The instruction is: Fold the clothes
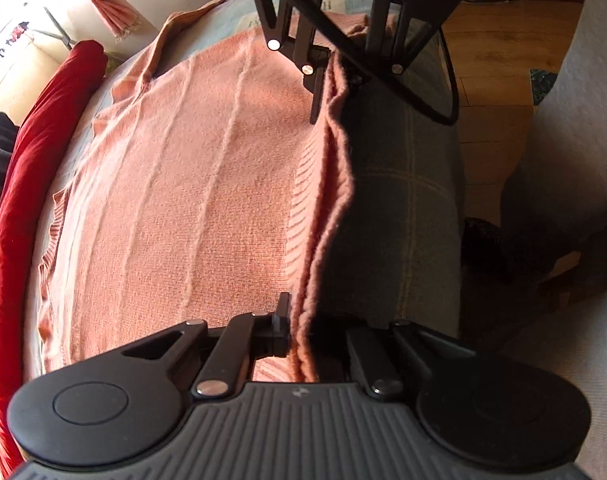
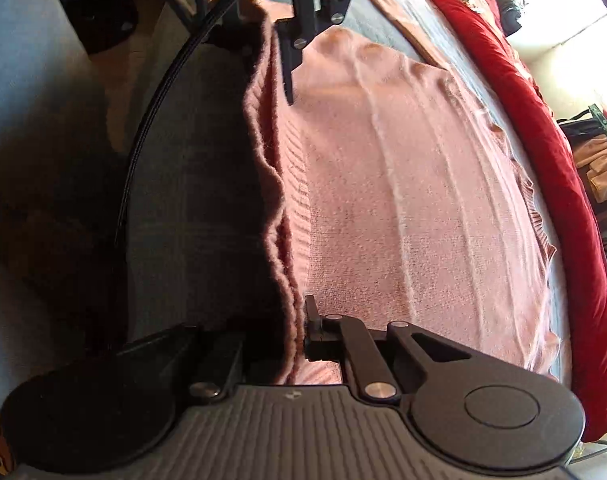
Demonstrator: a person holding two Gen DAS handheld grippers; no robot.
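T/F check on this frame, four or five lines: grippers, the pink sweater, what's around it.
1. Both grippers are shut on the pink sweater. True: the left gripper and the right gripper each pinch its ribbed hem.
2. The sweater is bunched in a heap. False: it lies spread out, hem edge raised.
3. The red cushion lies beyond the sweater. True.
4. The right gripper is out of the left wrist view. False: it shows at the top, on the same hem.

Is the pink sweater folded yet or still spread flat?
Mostly spread. The pink sweater lies flat across the bed, only its ribbed hem raised and pinched by the left tool and right tool; no fold laid over.
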